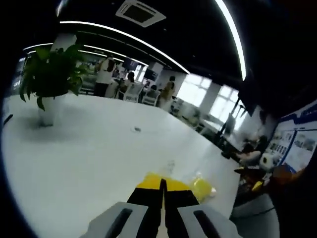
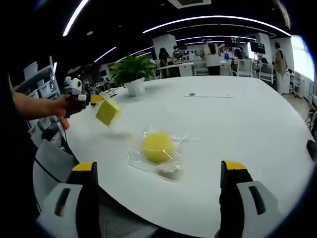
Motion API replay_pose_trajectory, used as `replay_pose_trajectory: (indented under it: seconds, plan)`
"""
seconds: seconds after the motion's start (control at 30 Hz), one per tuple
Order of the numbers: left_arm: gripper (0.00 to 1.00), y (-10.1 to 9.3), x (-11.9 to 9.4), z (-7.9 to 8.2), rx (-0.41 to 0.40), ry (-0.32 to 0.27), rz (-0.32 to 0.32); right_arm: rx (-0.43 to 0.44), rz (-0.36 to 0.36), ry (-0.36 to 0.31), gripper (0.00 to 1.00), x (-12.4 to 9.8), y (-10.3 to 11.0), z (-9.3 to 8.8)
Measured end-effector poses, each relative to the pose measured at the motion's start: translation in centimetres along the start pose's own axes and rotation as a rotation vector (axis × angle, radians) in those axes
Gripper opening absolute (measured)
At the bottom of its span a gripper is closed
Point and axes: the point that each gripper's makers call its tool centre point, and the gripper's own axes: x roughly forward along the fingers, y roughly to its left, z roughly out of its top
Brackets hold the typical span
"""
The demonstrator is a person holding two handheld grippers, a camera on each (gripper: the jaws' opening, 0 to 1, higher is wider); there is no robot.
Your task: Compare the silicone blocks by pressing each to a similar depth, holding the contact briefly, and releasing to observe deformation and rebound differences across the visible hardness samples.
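Observation:
A round yellow silicone sample (image 2: 157, 146) lies in crinkled clear wrap on the white table (image 2: 237, 119). My right gripper (image 2: 158, 166) is open, its yellow-tipped jaws wide apart, with the sample just beyond them. From the left, a hand holds my left gripper (image 2: 95, 99), and a yellow silicone cube (image 2: 107, 111) hangs at its tip, clear of the table. In the left gripper view my left gripper (image 1: 162, 184) has its jaws pressed together, and a yellow wrapped sample (image 1: 203, 188) lies just to the right of them.
A potted plant (image 2: 131, 72) (image 1: 49, 79) stands farther back on the table. The near table edge (image 2: 148, 208) runs just beyond my right jaws. People and chairs (image 2: 213, 57) are at the far end, and a small dark object (image 1: 137, 129) lies mid-table.

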Motion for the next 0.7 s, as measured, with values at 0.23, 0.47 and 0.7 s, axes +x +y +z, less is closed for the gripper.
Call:
replay_pose_trajectory:
  seconds: [0.23,0.47,0.7]
  plan:
    - [0.00,-0.4,-1.7,3.4,-0.005,-0.096,-0.004,-0.052,0.030,-0.005,0.95,0.2,0.7,0.8]
    - [0.00,-2.1,-3.3,6.9,0.034,-0.162,-0.042,-0.022,0.090,-0.038,0.96,0.7,2.0,1.8]
    - [0.00,-3.4,-4.0,7.4,0.095,-0.142,-0.066,0.020,0.115,-0.122,0.96,0.5,2.3,3.8]
